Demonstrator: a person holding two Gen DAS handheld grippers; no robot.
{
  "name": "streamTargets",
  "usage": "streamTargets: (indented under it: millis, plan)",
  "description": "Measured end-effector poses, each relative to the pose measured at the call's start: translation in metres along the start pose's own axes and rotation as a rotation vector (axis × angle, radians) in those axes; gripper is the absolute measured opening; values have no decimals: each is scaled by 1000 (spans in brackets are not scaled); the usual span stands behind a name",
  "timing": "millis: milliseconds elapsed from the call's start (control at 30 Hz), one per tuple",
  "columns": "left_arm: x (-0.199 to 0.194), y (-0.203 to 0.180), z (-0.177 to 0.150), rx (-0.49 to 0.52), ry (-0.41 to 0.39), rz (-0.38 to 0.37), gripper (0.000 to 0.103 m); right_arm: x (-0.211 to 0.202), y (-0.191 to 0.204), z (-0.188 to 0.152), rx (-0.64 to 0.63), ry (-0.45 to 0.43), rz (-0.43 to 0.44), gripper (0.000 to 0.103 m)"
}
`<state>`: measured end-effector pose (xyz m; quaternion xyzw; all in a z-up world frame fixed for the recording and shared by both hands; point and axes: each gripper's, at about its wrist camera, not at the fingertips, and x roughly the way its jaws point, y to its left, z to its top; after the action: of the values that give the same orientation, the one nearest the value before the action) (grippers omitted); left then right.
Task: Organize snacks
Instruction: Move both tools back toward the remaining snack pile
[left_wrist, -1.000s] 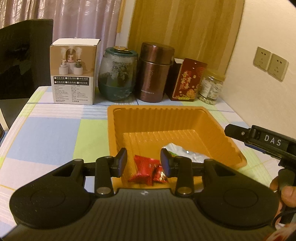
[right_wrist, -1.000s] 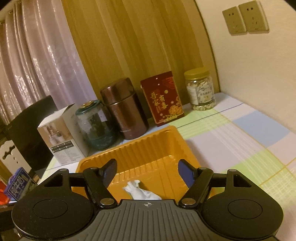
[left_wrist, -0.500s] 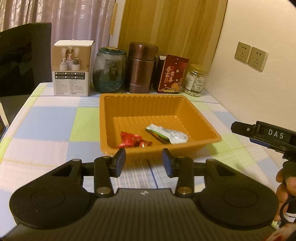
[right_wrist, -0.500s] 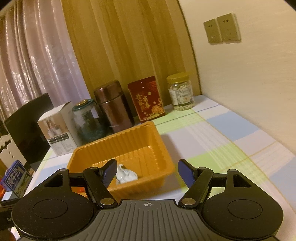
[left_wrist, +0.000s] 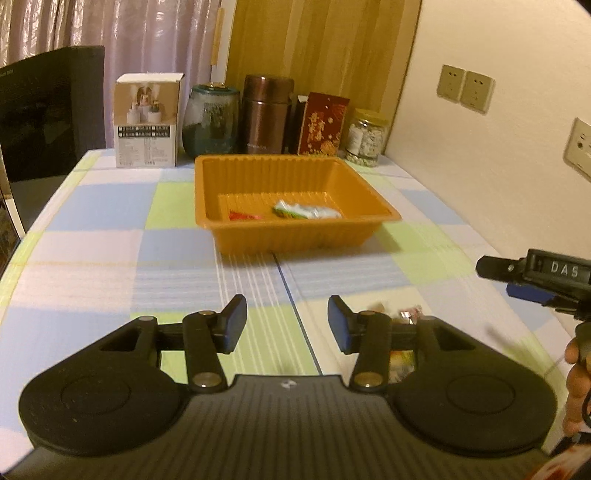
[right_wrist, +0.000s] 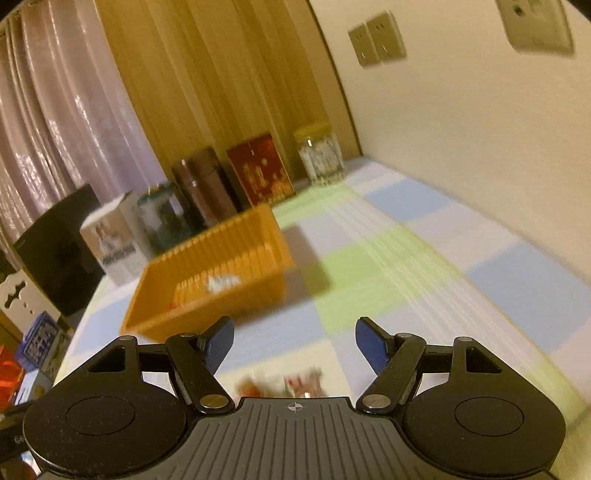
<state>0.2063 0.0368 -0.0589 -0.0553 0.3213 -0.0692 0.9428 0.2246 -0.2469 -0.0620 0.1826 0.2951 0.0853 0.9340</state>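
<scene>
- Checked tablecloth (left_wrist: 92, 254) in blue, green and white covers the table, which both grippers hang over, low and near its front edge.
- Left gripper (left_wrist: 287, 325): fingers spread, nothing between them. The loose snacks (left_wrist: 400, 314) lie just behind and to the right of its right finger, partly hidden by it.
- Right gripper (right_wrist: 294, 347): fingers spread wide and empty. The same snacks (right_wrist: 295, 382) sit almost directly under the gap between them, close to the gripper body (blurred, so their long axis cannot be told).
- By my judgement the right gripper is the nearer and better lined up; a short drop should reach them.
- Farther ahead of both, the orange tray (left_wrist: 295, 236) holds a red candy (left_wrist: 242, 216) and a silver-green packet (left_wrist: 306, 211) side by side.
- Beyond the tray, boxes and jars (left_wrist: 266, 114) line the wall.
</scene>
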Motion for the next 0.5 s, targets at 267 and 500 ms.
streamTargets:
  millis: [267,500]
  plan:
    - [-14,-15,-36,46,41,-47,51,-19,-17,-44,-65,60,-11,73]
    - [-4,-33,-54,178,77,-122,68,-25,-41,-60,-73,93,-46,73]
